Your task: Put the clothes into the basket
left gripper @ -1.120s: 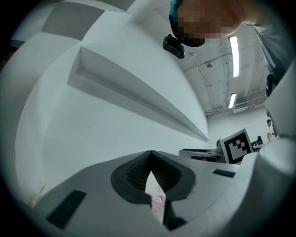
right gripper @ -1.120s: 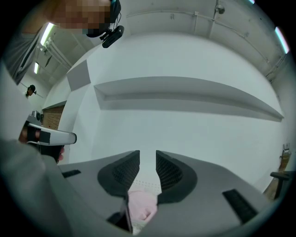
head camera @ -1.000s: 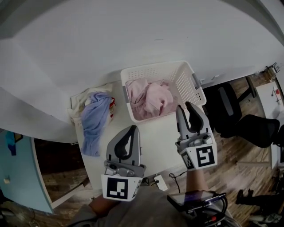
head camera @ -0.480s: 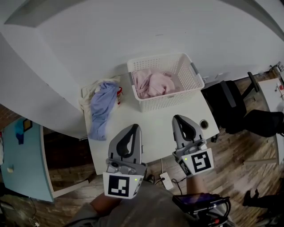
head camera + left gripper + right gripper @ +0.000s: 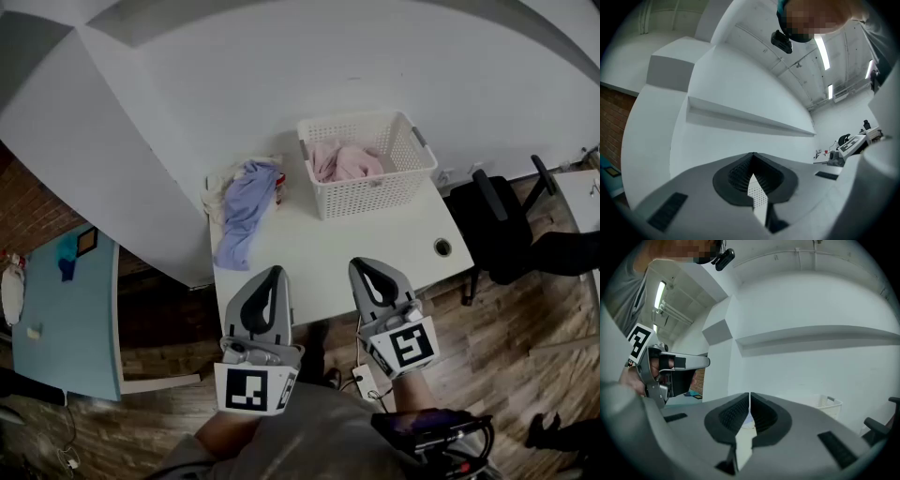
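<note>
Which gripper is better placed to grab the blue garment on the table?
Left, probably. The left gripper sits nearly in line with the blue garment; the right gripper is nearer the basket side. Both are shut and empty.

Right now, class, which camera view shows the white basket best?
The head view: the whole basket shows from above, with pink clothes inside. The right gripper view catches only its pale, distant corner. The left gripper view shows nothing clearly of it.
</note>
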Motion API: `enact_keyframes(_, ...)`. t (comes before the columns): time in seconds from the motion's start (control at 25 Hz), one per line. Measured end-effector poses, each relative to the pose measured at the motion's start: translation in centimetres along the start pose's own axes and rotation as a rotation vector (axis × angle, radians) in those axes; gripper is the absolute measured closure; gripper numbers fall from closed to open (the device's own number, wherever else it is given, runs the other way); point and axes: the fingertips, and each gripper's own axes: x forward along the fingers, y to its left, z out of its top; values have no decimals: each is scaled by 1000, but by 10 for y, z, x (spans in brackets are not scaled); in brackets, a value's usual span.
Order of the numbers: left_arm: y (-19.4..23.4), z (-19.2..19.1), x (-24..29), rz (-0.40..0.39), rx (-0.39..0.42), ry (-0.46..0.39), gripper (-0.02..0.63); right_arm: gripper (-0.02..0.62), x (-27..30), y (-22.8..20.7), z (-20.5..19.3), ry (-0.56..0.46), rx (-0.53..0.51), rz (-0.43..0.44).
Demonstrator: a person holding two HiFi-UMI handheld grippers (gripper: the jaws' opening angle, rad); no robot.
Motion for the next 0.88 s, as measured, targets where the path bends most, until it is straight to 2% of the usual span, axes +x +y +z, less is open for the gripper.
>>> enact_keyframes(0.2,8,7,-20,25,1,-16,598,580,-1,28,11,-79,-33,60)
enact_keyframes(0.52,15,15,-36,84,3,-52,598,578,-9,42,15,-69,-58,86)
enact_keyframes(0.88,40,3,-28,140,4,-18,598,578,23,46,7,-40,-47,133)
